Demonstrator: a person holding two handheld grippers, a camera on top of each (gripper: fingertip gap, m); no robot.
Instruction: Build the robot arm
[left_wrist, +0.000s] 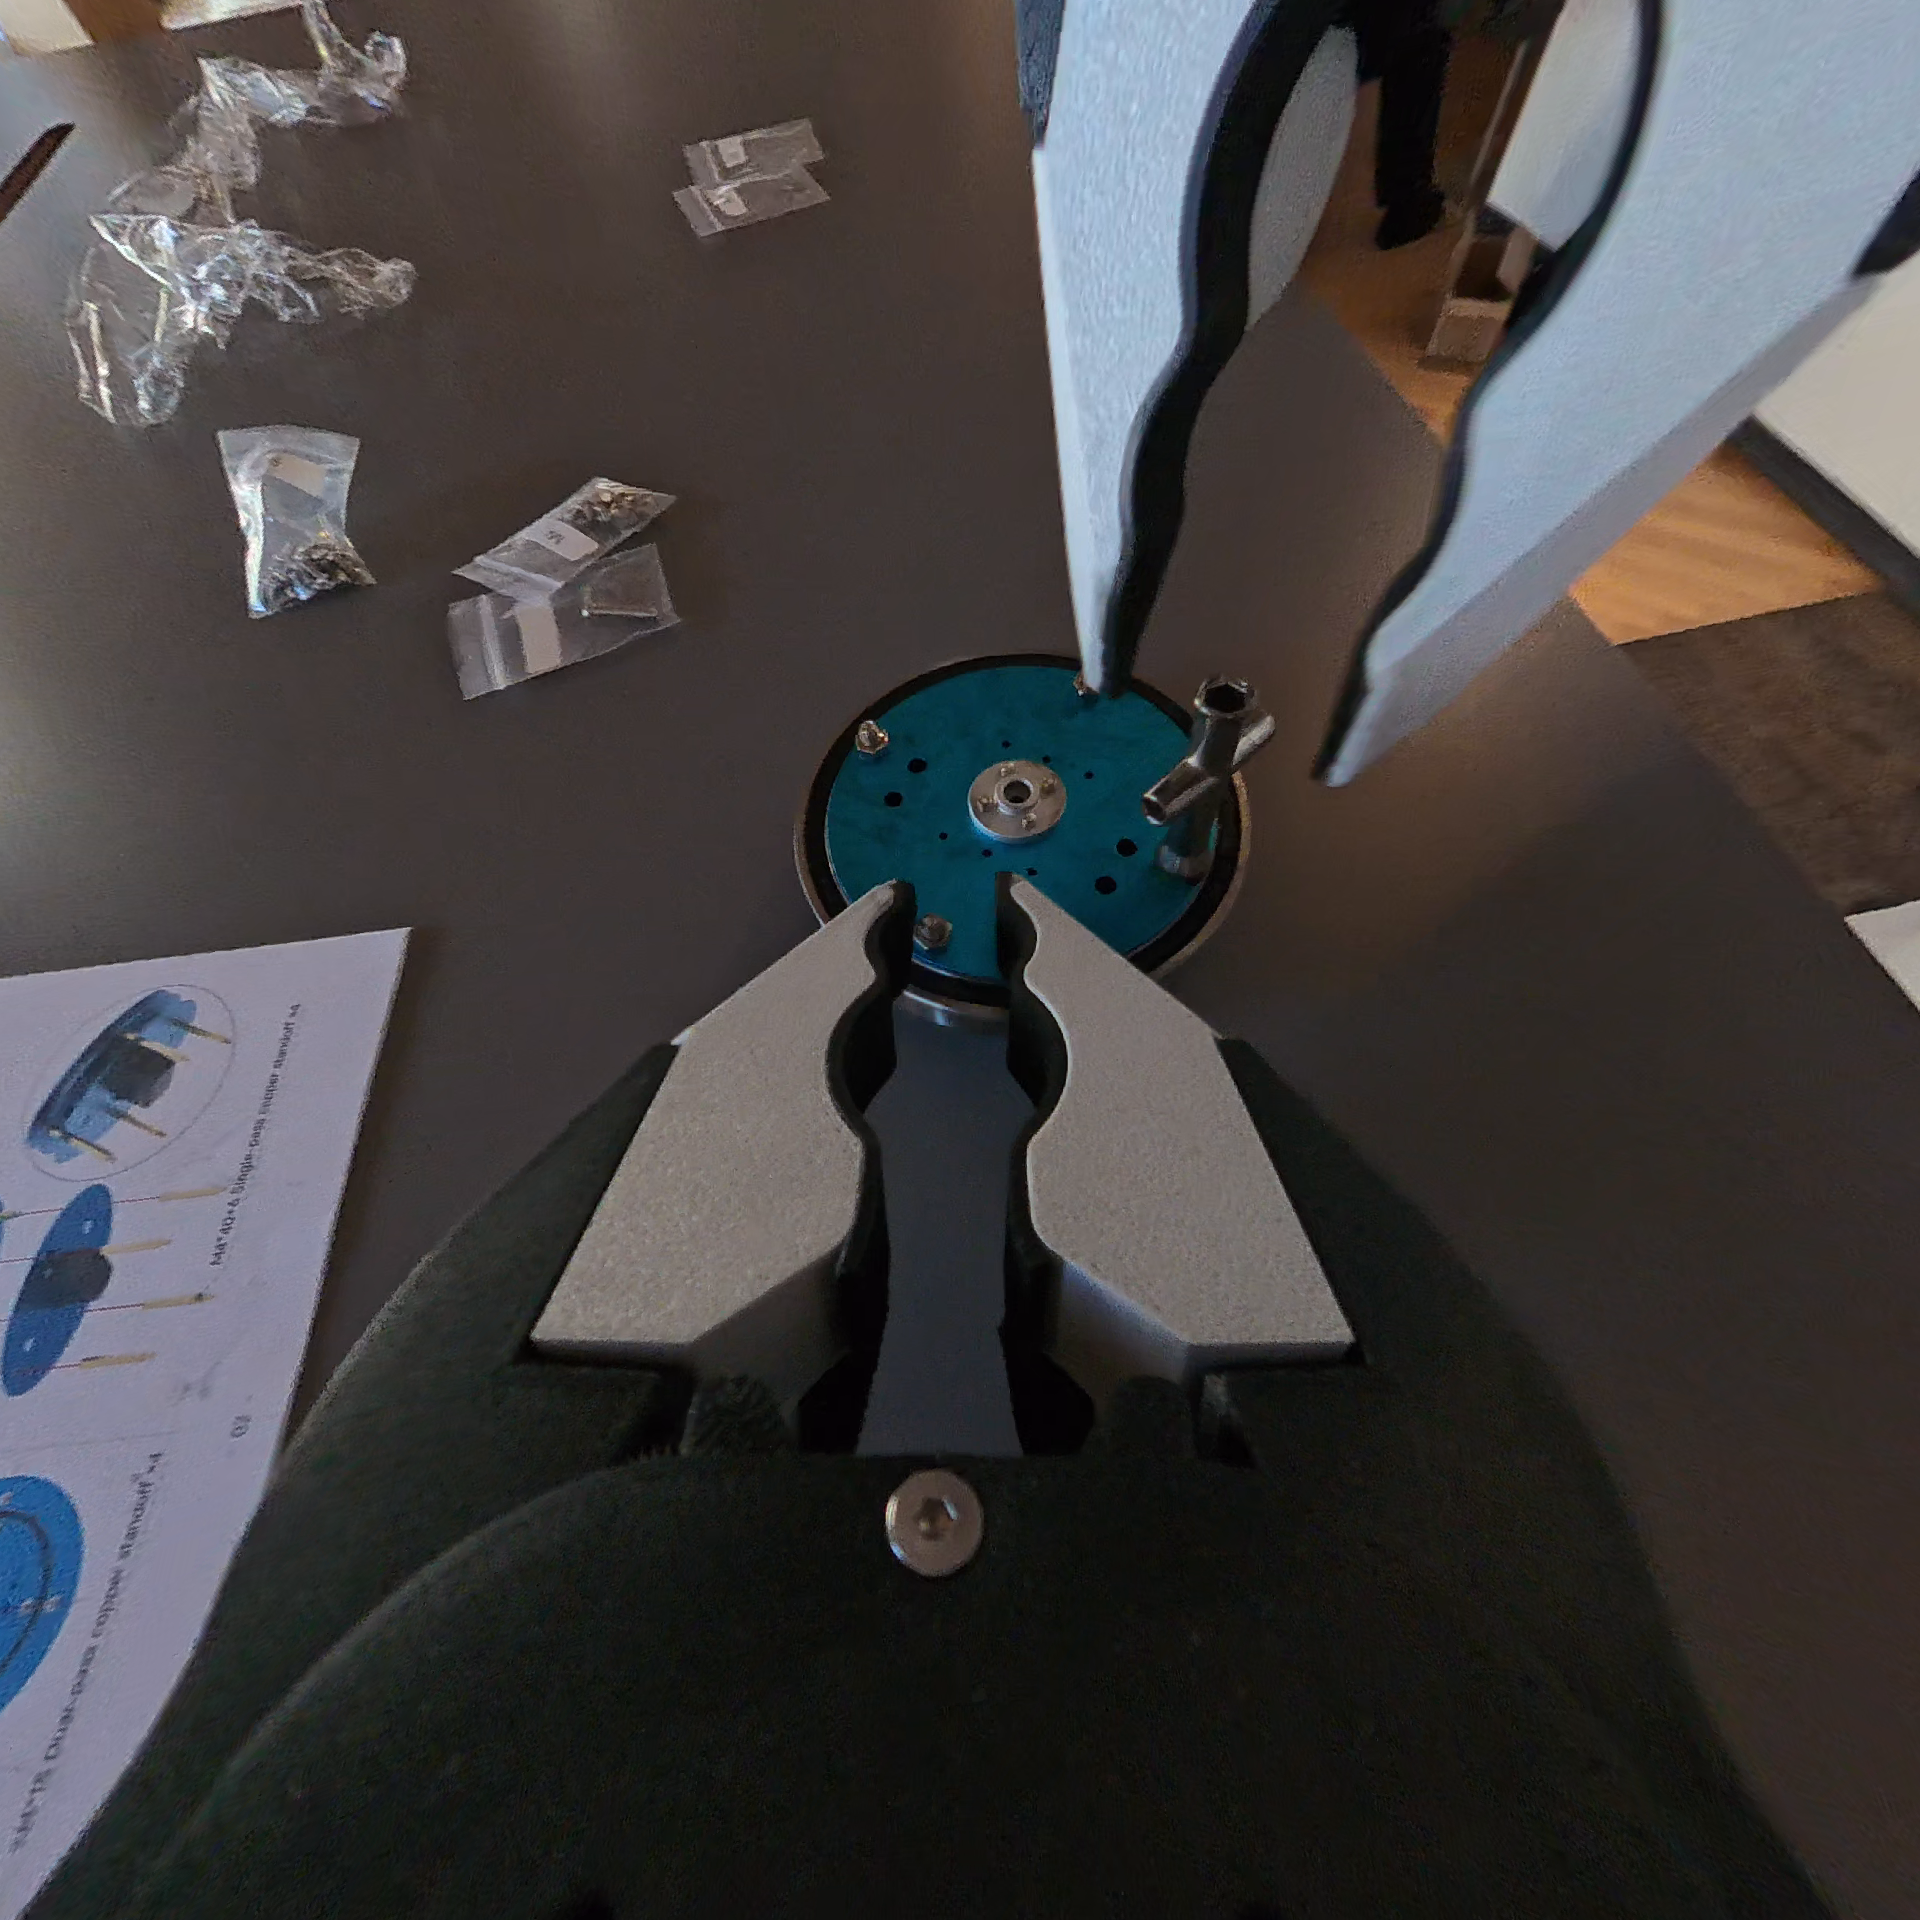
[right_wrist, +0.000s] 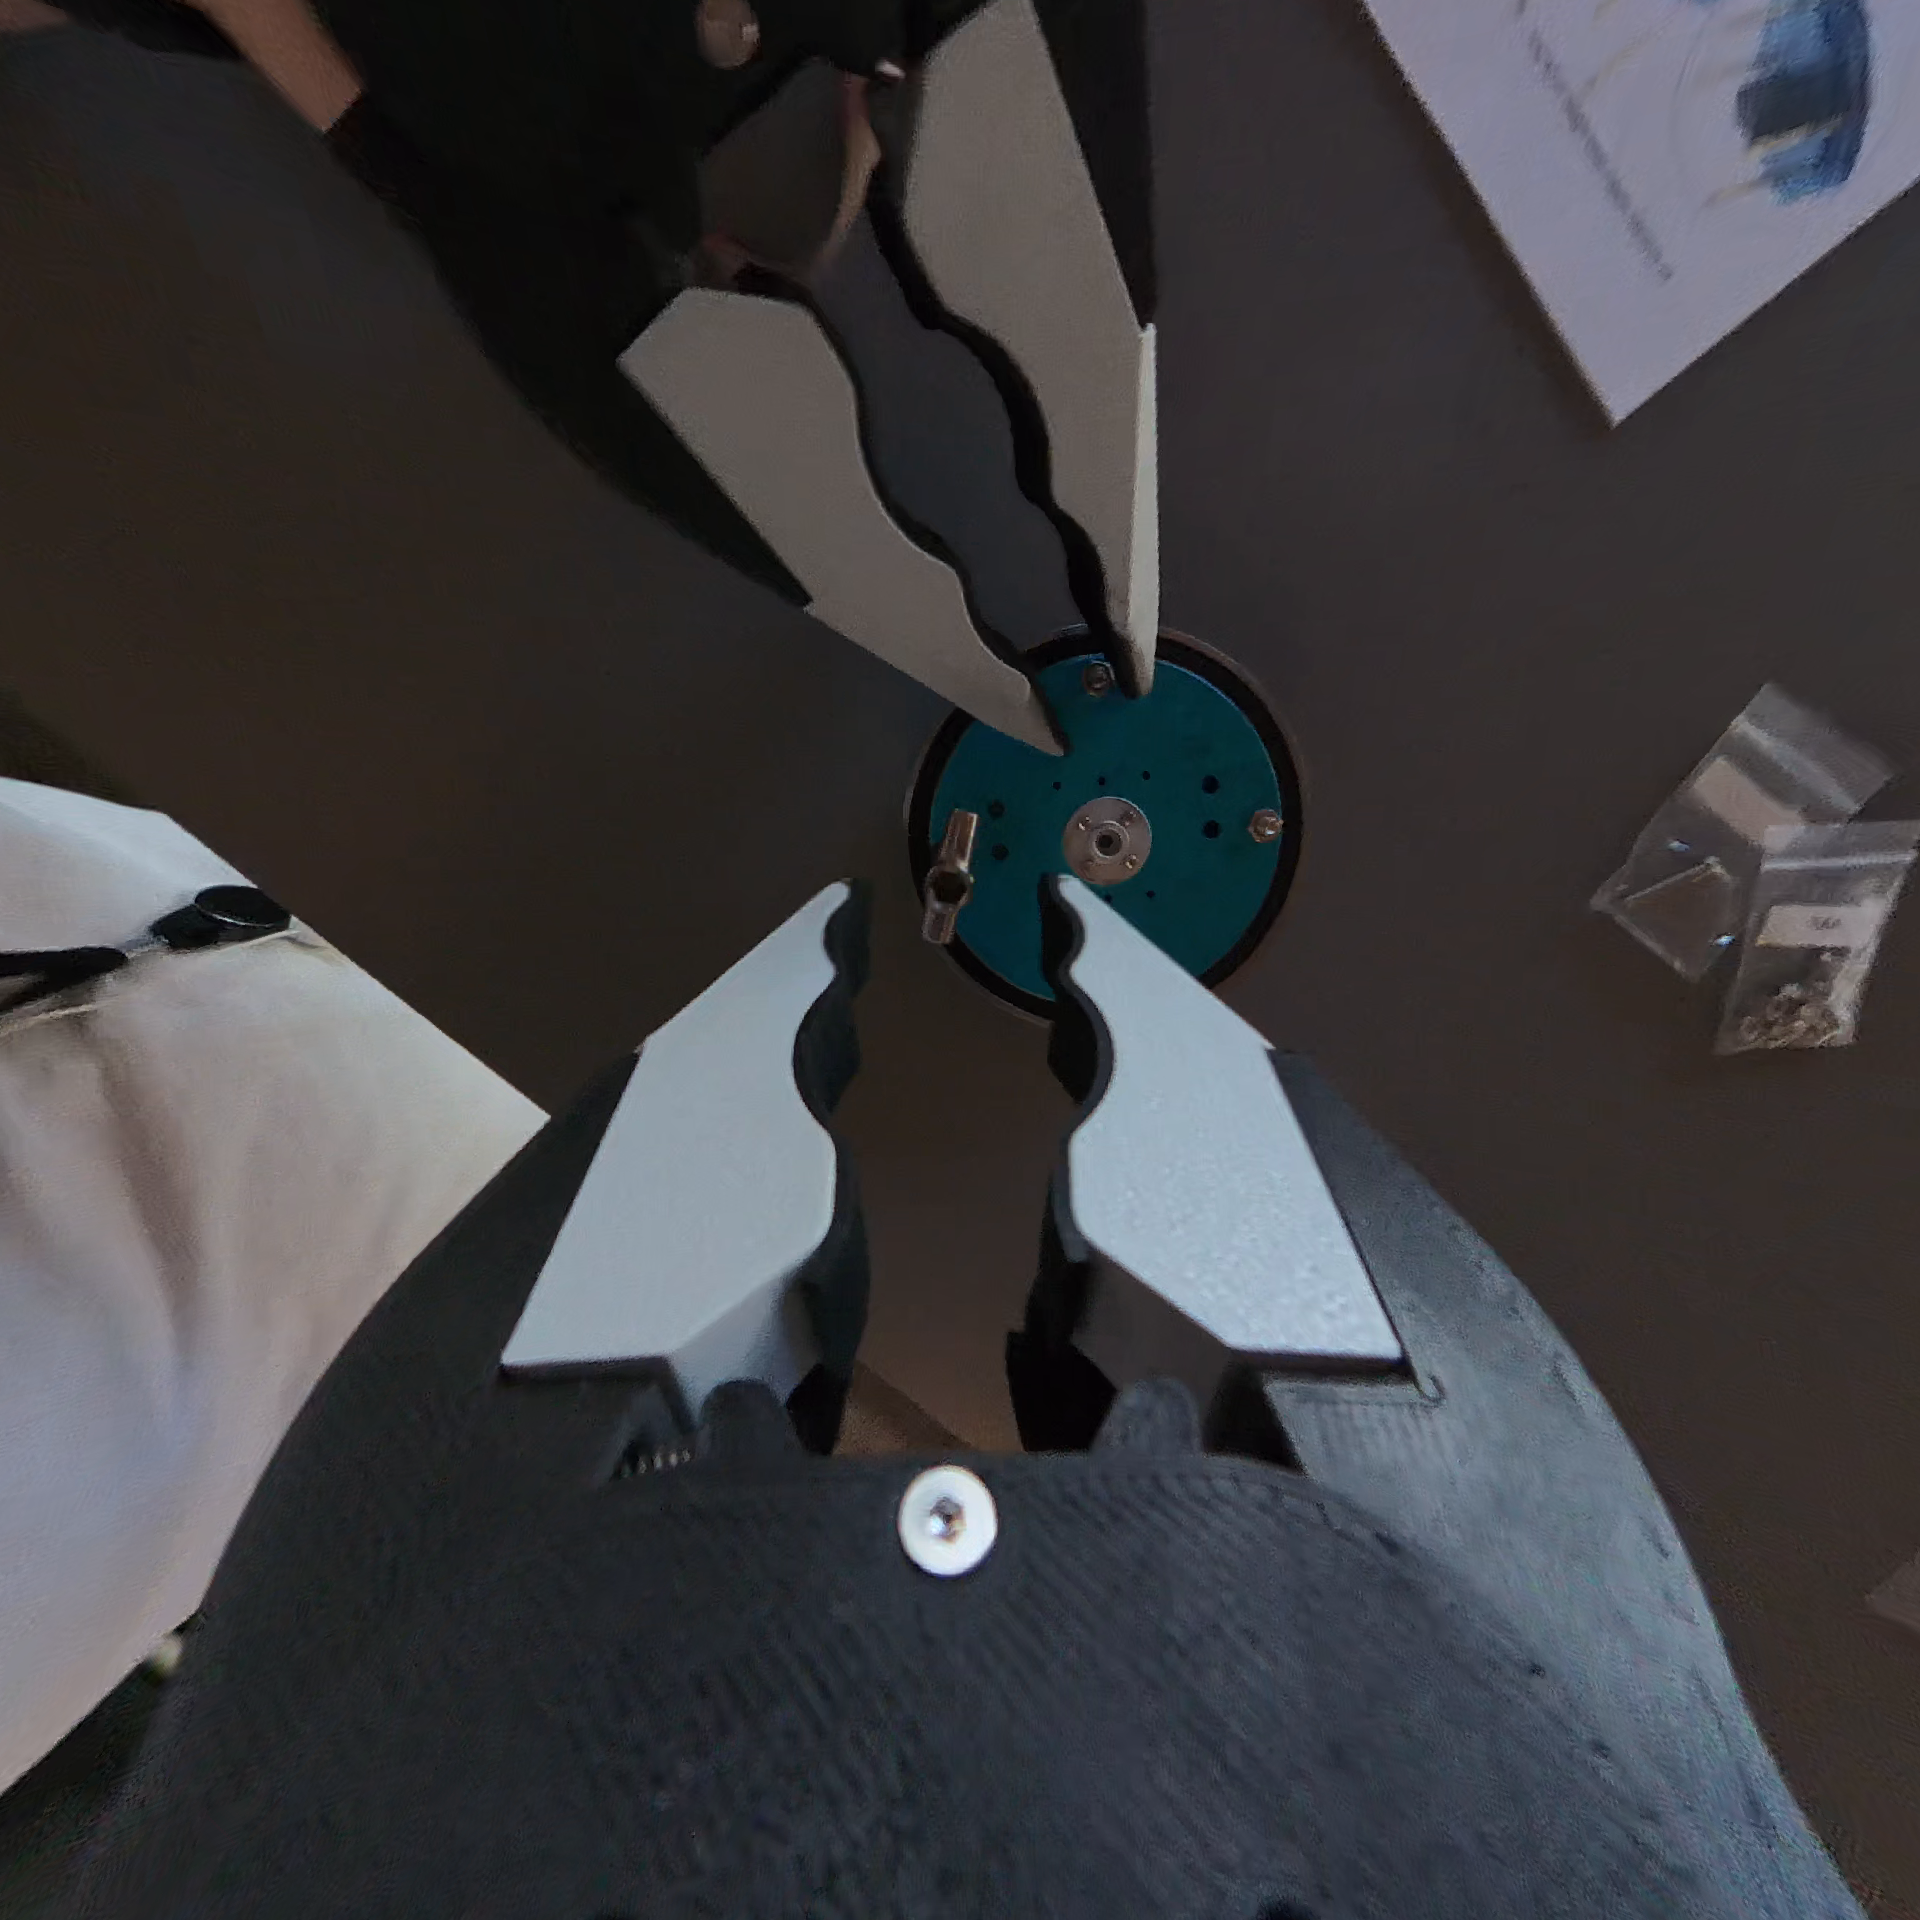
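A teal round plate (left_wrist: 1049, 758) with holes and a silver hub (left_wrist: 1013, 798) sits on a dark round base on the table; it also shows in the right wrist view (right_wrist: 1164, 748). My left gripper (left_wrist: 954, 891) is slightly open, its tips on the plate's near edge, either side of a small nut (left_wrist: 932, 930). A silver cross-shaped socket wrench (left_wrist: 1210, 774) stands on the plate's right rim. My right gripper (right_wrist: 951, 885) is open wide, with the wrench (right_wrist: 951, 868) between its fingers and not gripped. Its one tip is by another nut (left_wrist: 1081, 684).
Small clear bags of hardware (left_wrist: 566, 582) and crumpled plastic wrap (left_wrist: 208, 281) lie at the far left. A printed sheet (left_wrist: 156, 1247) lies at the near left. The table's edge and wooden floor (left_wrist: 1714, 551) are to the right. A person's white garment (right_wrist: 208, 1143) shows at the left. The left gripper's tips are roughly 5 centimeters from the right gripper's.
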